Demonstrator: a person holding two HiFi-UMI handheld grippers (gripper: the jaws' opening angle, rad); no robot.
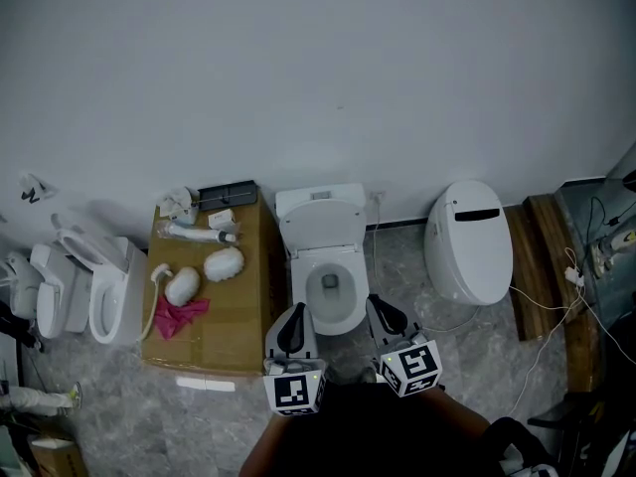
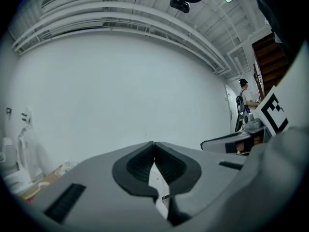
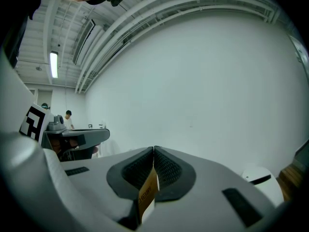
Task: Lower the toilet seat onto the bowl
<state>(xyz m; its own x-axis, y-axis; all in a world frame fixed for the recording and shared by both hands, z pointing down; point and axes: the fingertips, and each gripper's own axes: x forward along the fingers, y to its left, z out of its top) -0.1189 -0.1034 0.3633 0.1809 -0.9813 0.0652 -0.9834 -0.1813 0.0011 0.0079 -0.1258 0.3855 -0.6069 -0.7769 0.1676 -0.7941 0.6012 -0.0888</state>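
Both are closed, the left tongs point(image 2: 154, 146) empty and the right tongs point(image 3: 153, 151) with a tan printed tag point(image 3: 147, 195), its lettering too small to read, in the slit under the pads, both held just before the toilet bowl point(image 1: 354, 301), whose toilet seat point(image 1: 320, 229) stands raised against the tank point(image 1: 318, 201).

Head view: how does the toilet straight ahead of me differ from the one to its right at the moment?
The middle toilet has its lid raised, leaving the bowl open; the right toilet has its lid down. The middle toilet has a boxy back section; the right toilet is a smooth rounded shell with a dark strip near its back. Both are white and stand by the wall.
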